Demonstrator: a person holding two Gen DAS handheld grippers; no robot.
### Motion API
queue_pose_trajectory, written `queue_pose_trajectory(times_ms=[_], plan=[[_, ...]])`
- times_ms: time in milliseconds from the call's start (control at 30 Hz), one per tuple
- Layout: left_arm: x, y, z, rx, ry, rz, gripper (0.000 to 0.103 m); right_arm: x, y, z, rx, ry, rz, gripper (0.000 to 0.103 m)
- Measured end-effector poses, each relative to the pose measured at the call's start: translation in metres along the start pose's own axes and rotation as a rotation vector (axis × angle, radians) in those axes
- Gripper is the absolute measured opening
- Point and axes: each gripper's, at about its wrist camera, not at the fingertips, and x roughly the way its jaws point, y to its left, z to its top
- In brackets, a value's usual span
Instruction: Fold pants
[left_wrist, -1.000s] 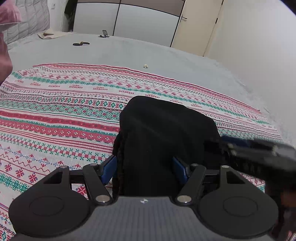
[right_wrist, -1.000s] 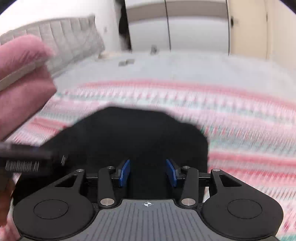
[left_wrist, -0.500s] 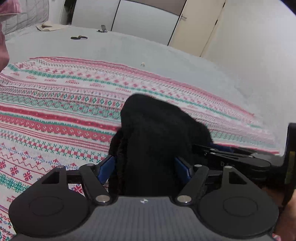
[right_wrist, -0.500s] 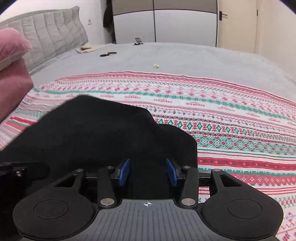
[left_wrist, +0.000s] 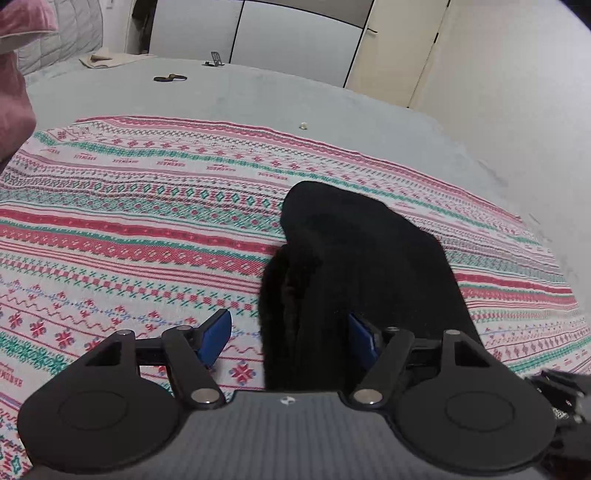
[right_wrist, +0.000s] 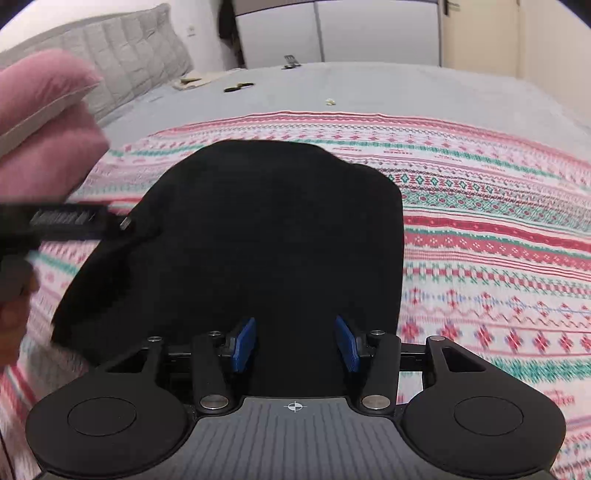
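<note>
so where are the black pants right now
In both wrist views the black pants lie bunched on the striped patterned blanket, between the left gripper fingers.

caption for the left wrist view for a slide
Left claw open around a bunched edge of the black pants, over a patterned blanket on the bed.

Black pants (left_wrist: 354, 266), fuzzy fabric, bunched in folded layers, lying on patterned blanket (left_wrist: 129, 229).

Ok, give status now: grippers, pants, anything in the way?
Left gripper open, pants between fingers. Right gripper open around pants. Nothing blocking on blanket.
</note>
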Motion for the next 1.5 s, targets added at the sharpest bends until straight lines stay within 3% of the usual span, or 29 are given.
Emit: queue_pose_trajectory(times_ms=[200,333,533,633,700,800,1000,1133,1267,1500], plan=[[0.005,0.016,-0.002,-0.051,0.043,0.029,0.103,-0.013,-0.001,-0.027,-0.039,-0.003,0.002,0.048],[0.006,0.025,0.0,-0.136,0.073,-0.03,0.103,-0.021,-0.001,-0.034,-0.07,-0.001,0.007,0.048],[0.002,0.04,0.009,-0.286,0.044,-0.155,0.103,-0.032,-0.015,-0.031,-0.061,0.061,0.066,0.049],[0.009,0.043,0.012,-0.362,0.056,-0.245,0.103,-0.041,-0.037,-0.025,0.024,0.057,0.18,0.063],[0.017,0.04,0.013,-0.35,0.084,-0.238,0.103,-0.046,-0.054,-0.021,0.124,0.021,0.202,0.069],[0.032,0.031,0.01,-0.298,0.143,-0.21,0.103,-0.039,-0.075,-0.018,0.242,0.011,0.227,0.069],[0.048,0.035,0.005,-0.365,0.187,-0.298,0.103,-0.014,-0.097,-0.018,0.415,0.045,0.269,0.069],[0.053,0.036,0.005,-0.382,0.192,-0.345,0.103,-0.001,-0.102,-0.019,0.451,0.064,0.255,0.069],[0.054,0.038,0.007,-0.38,0.196,-0.363,0.103,0.009,-0.108,-0.018,0.505,0.051,0.299,0.07],[0.06,0.033,0.006,-0.347,0.197,-0.345,0.103,0.027,-0.109,-0.016,0.576,0.013,0.312,0.071]])
